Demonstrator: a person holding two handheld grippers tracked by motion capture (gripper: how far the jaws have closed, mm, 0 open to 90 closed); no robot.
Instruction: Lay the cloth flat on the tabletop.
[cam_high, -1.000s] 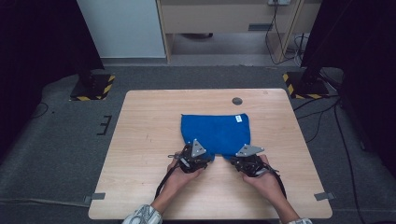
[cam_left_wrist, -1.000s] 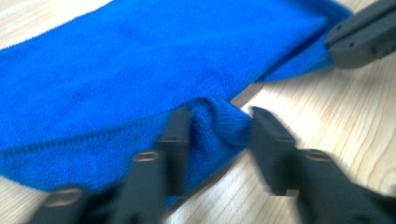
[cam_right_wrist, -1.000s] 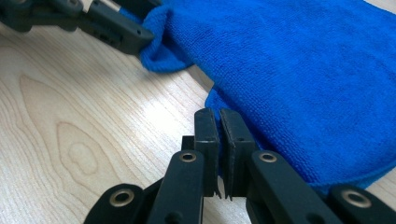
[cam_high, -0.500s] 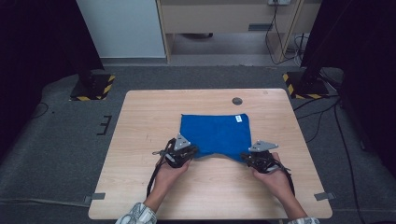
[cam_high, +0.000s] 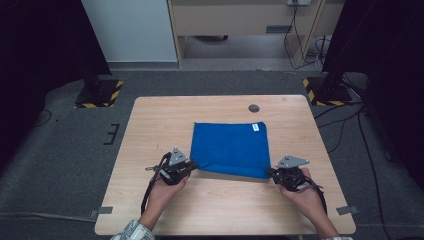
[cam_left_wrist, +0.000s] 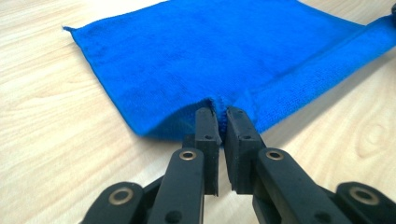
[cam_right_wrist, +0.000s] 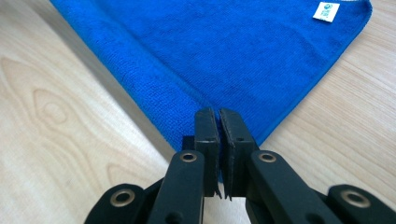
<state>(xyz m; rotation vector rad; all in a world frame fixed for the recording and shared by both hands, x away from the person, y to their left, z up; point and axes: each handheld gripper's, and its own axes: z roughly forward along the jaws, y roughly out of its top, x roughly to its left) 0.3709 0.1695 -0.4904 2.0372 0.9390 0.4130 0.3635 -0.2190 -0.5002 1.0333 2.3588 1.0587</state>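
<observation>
A blue cloth lies flat on the wooden table, with a small white label at its far right corner. My left gripper has just closed its jaws and is shut on the cloth's near left corner, which is lifted slightly off the wood. My right gripper is shut on the near right corner, the cloth pinched between its pads. The near edge runs taut between the two grippers. In the right gripper view the label lies at the top right.
A dark round hole sits in the table behind the cloth. Bare wood surrounds the cloth on all sides. Black-and-yellow stand feet rest on the grey floor beyond the table's far corners.
Both hands have moved apart, the left one leftward and the right one rightward. The cloth's near edge has been drawn out wider and straighter between them.
</observation>
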